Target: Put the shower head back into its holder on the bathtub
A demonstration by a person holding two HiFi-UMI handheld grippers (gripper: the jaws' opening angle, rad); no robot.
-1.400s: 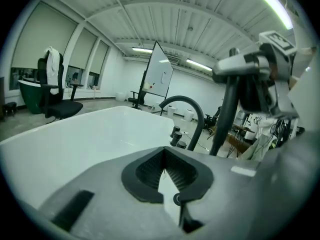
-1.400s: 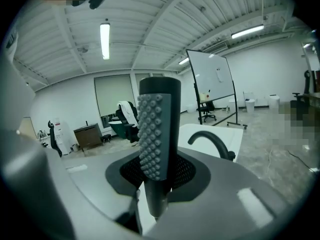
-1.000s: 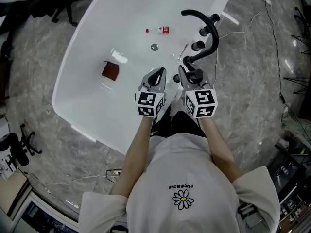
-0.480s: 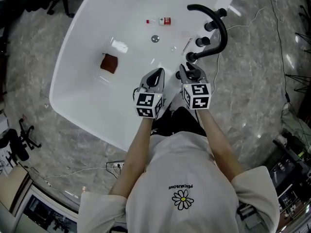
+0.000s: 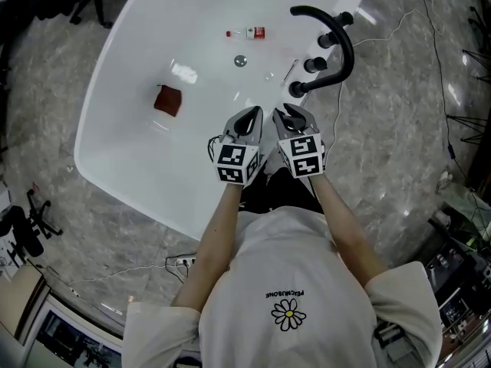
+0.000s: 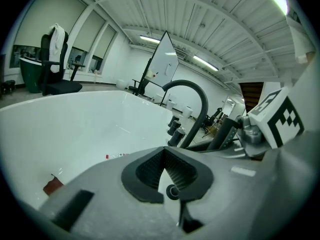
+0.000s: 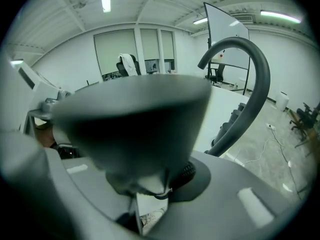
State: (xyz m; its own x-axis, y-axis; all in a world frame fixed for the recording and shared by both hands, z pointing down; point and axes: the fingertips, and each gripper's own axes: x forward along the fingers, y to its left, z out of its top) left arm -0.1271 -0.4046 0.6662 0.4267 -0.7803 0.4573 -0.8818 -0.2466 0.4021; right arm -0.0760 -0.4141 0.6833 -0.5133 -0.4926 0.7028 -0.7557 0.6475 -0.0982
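Observation:
My right gripper (image 5: 294, 113) is shut on the dark shower head (image 5: 292, 119), which fills the right gripper view as a wide grey cone (image 7: 135, 119). It hangs over the near rim of the white bathtub (image 5: 103, 113), just short of the base of the curved black faucet (image 5: 347, 43). My left gripper (image 5: 247, 119) is beside it on the left, shut with nothing between its pads (image 6: 150, 170). I cannot make out the holder itself.
Two black knobs (image 5: 311, 65) stand on the tub rim by the faucet. In the tub lie a small bottle (image 5: 247, 33), the drain (image 5: 240, 61) and a red-brown cloth (image 5: 166, 100). Cables run over the marble floor (image 5: 399, 129) to the right.
The right gripper with the shower head has sunk and drawn back from the faucet base, closer to the left gripper. The left gripper has dropped slightly.

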